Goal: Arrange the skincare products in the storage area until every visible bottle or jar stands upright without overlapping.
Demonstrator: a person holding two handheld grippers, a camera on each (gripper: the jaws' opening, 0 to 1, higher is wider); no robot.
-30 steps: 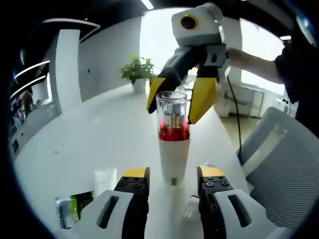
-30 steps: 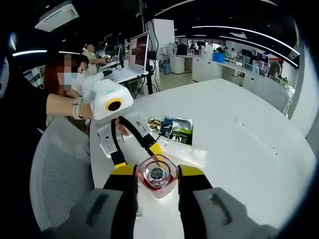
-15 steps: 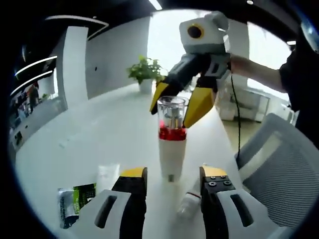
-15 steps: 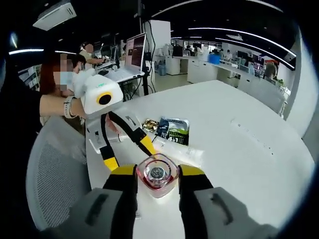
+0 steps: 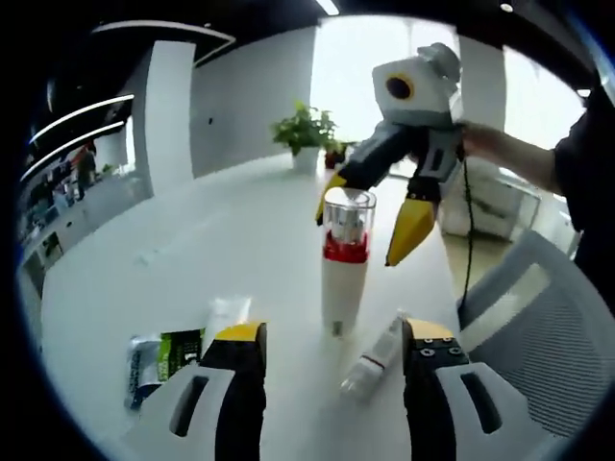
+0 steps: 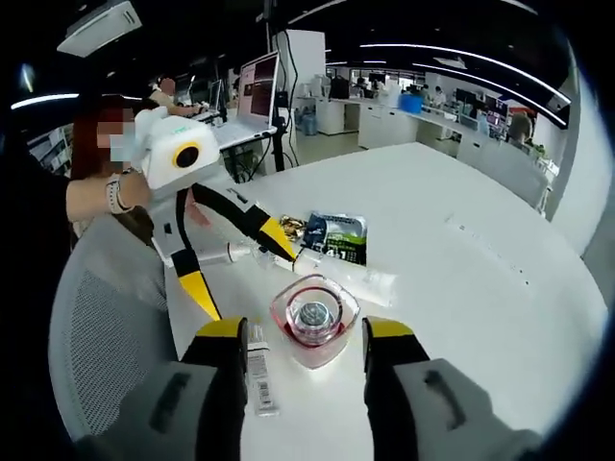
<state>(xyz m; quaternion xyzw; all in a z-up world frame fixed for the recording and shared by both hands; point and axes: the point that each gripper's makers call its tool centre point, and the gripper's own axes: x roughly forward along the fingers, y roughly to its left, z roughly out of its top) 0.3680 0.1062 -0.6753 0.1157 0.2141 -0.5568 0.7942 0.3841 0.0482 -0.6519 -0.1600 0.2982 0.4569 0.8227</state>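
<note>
**Pump bottle upright on the worktop, both grippers spread**

The white pump bottle (image 5: 344, 279) with a red collar and clear cap stands upright on the white worktop (image 5: 192, 250). The right gripper (image 5: 375, 216) straddles its cap with fingers (image 5: 410, 230) spread wide, holding nothing. In the right gripper view the bottle (image 6: 314, 322) sits between those parted fingers, not gripped. The left gripper (image 5: 332, 341) is near the base, fingers apart and empty. A small tube (image 5: 373, 357) lies just beside the bottle; a green sachet (image 5: 168, 355) lies further left.
</note>
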